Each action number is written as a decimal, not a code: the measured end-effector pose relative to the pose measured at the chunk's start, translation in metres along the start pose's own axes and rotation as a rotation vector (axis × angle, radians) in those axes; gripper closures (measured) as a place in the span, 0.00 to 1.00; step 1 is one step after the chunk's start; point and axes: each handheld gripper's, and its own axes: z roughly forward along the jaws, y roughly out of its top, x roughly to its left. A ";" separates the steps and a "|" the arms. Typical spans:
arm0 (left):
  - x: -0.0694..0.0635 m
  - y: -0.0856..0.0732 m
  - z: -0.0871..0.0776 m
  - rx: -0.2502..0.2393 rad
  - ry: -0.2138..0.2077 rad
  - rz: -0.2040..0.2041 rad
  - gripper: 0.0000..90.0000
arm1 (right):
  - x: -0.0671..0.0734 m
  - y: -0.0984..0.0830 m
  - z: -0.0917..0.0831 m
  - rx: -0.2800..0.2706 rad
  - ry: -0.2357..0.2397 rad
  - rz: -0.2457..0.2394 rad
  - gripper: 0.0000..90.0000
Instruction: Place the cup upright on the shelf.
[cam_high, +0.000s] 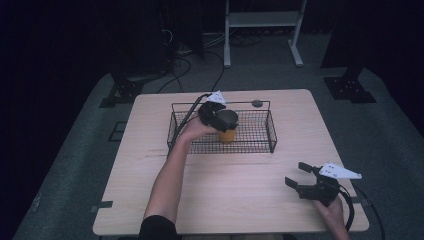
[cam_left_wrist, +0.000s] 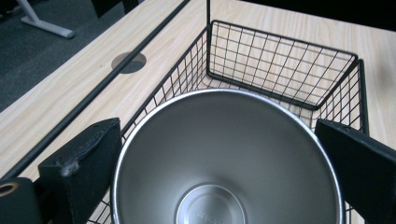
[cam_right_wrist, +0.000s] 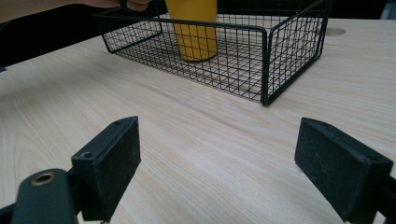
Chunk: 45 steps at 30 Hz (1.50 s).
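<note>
A yellow cup (cam_high: 227, 136) with a bare steel inside (cam_left_wrist: 224, 158) stands upright in the black wire basket (cam_high: 271, 131), left of its middle. My left gripper (cam_high: 226, 120) reaches in from the basket's left end and is shut on the cup near its rim, one jaw on each side (cam_left_wrist: 219, 154). The right gripper view has the cup (cam_right_wrist: 194, 32) resting on the mesh floor of the basket (cam_right_wrist: 264, 60). My right gripper (cam_high: 296, 175) hovers open over the bare table at the front right, nothing between its jaws (cam_right_wrist: 217, 158).
The basket (cam_left_wrist: 280, 70) lies lengthwise across the far middle of the light wood table (cam_high: 235, 175). A round grey cable port (cam_high: 257, 103) sits just behind it. Stand legs and cables are on the floor beyond the table.
</note>
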 end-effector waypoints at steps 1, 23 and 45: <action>0.000 0.000 -0.001 -0.005 0.002 -0.002 0.03 | 0.000 0.000 0.000 0.000 0.000 0.000 0.15; -0.010 0.009 -0.026 -0.103 0.004 -0.009 0.02 | 0.000 0.000 0.000 0.003 0.006 -0.005 0.15; -0.032 -0.001 -0.053 -0.175 0.010 0.011 0.02 | 0.000 0.000 0.001 0.010 -0.010 -0.004 0.15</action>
